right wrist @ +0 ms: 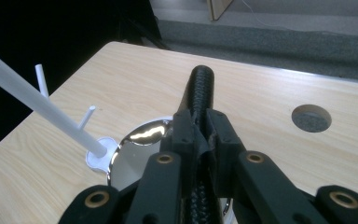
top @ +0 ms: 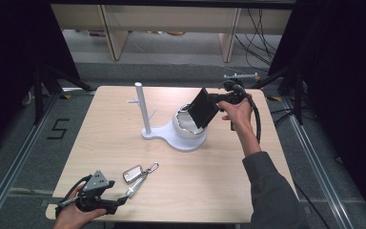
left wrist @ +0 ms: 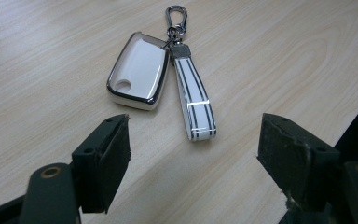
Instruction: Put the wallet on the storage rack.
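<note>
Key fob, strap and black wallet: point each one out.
key fob [left wrist: 137, 70], left gripper view, middle of its white face
strap [left wrist: 193, 100], left gripper view, mid-length of the striped band
black wallet [top: 203, 108], high view, its flat side above the bowl

Left gripper [top: 122, 199] low at near edge, jaws wide apart. Right gripper [top: 208, 106] raised, tilted down, jaws clamped together on a flat black item.

From above, the black flat thing [top: 203, 108] in my right gripper [top: 218, 101] covers part of the white bowl [top: 187, 127]. In my right gripper view its lower end is cut off, and my jaws hide most of the bowl.
</note>
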Available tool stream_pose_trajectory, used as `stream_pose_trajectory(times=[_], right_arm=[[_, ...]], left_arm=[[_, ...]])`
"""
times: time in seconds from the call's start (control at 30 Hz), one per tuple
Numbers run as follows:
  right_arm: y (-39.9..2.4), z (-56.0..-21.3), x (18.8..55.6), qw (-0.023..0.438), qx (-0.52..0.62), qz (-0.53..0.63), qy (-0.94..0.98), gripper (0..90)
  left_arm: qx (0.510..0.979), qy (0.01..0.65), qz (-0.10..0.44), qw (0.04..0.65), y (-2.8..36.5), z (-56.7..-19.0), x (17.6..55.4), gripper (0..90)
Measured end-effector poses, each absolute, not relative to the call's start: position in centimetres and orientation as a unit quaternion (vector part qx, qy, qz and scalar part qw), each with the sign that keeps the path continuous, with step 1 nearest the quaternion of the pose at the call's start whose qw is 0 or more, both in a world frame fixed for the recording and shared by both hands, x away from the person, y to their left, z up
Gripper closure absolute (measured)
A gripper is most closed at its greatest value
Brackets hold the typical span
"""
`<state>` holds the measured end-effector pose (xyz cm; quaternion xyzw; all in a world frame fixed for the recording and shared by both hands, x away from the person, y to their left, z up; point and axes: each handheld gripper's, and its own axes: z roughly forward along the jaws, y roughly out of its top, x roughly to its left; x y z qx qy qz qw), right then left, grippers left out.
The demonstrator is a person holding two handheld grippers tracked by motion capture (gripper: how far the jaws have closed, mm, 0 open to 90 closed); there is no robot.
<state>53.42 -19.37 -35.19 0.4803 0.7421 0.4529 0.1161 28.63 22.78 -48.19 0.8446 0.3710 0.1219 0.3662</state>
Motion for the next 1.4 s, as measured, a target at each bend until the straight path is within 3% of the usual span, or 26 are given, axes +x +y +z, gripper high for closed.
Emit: stream_pose_trajectory(times=[0.63,0.67,0.77,0.87,1.03,1.4], right_arm=[[-17.1,-40.1,55.1,0.064,0.505,0.450,0.733,81.4],[-17.2,-40.1,55.1,0.065,0.505,0.448,0.735,80.1],[-17.6,-39.7,55.0,0.062,0.520,0.441,0.729,61.3],[-18.0,-39.5,54.9,0.078,0.524,0.432,0.730,51.4],[-18.5,-39.0,54.6,0.073,0.539,0.428,0.722,46.2],[-19.8,-37.2,52.3,0.126,0.492,0.434,0.745,38.9]], left_arm=[[0.847,0.371,0.118,0.362,23.1,-48.7,28.7,24.2],[0.846,0.372,0.118,0.363,23.1,-48.7,28.6,24.2],[0.849,0.369,0.116,0.360,23.0,-48.8,28.6,23.6],[0.849,0.368,0.117,0.361,23.0,-48.9,28.6,23.5],[0.850,0.366,0.118,0.360,23.0,-48.9,28.7,23.3],[0.848,0.367,0.123,0.361,23.1,-48.9,28.7,22.8]])
